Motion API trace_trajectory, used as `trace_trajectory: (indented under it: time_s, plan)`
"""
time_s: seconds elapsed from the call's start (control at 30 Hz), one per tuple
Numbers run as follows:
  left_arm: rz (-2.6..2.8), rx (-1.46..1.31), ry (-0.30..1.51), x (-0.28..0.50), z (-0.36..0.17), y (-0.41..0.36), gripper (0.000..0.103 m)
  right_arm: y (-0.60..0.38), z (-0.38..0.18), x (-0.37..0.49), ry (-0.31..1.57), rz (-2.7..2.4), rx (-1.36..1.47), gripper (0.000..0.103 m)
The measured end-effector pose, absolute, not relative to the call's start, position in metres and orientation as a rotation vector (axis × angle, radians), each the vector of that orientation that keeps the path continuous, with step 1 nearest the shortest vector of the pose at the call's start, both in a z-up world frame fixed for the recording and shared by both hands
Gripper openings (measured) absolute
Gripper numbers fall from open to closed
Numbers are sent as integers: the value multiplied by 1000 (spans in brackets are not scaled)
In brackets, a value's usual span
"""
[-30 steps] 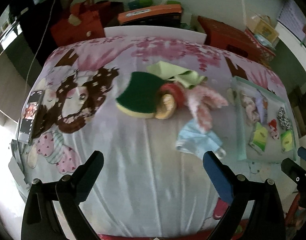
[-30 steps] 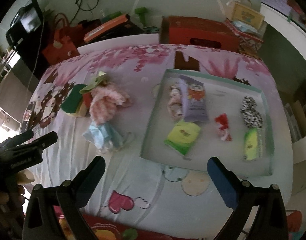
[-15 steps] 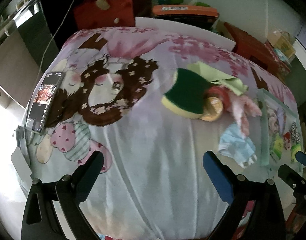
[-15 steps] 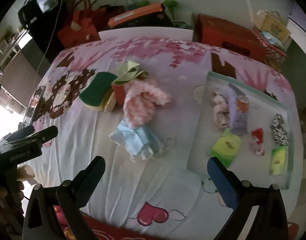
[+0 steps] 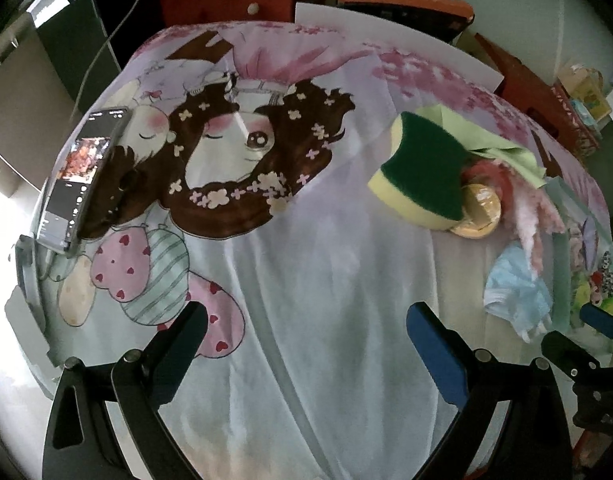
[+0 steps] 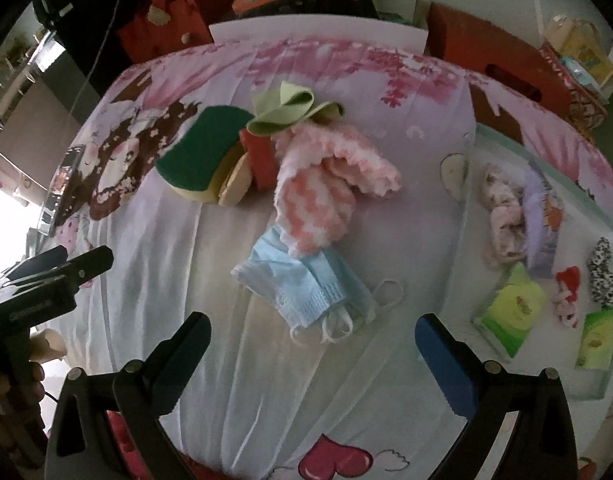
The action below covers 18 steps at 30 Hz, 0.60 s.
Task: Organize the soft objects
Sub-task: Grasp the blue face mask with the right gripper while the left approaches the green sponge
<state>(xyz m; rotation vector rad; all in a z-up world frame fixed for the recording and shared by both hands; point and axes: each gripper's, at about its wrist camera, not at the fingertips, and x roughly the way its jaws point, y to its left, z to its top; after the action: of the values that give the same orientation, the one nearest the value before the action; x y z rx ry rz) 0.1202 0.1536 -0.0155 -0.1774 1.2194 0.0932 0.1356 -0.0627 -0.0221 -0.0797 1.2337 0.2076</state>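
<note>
Both my grippers, left gripper (image 5: 302, 340) and right gripper (image 6: 312, 344), hang spread wide, empty. Crumpled light-blue face mask (image 6: 306, 284) lies frame centre, touching fluffy pink-white sock (image 6: 322, 188) above it.

Dim, soft-focus fisheye views, blown-out white glare at left edges, corners vignetted black, edges bent.

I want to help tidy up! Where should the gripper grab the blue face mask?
Probably the mask's folded middle, with the right gripper coming straight down from the near side. The fuzzy pink sock overlaps the far edge, and the thin ear loops would slip.
</note>
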Motion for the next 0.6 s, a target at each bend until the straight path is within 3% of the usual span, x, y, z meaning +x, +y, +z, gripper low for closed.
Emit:
trace_trajectory:
  time_s: [0.6]
  plan:
    - [48,-149,1254,143,-45,136,100,-57,-70,162,1294,226,-94,103]
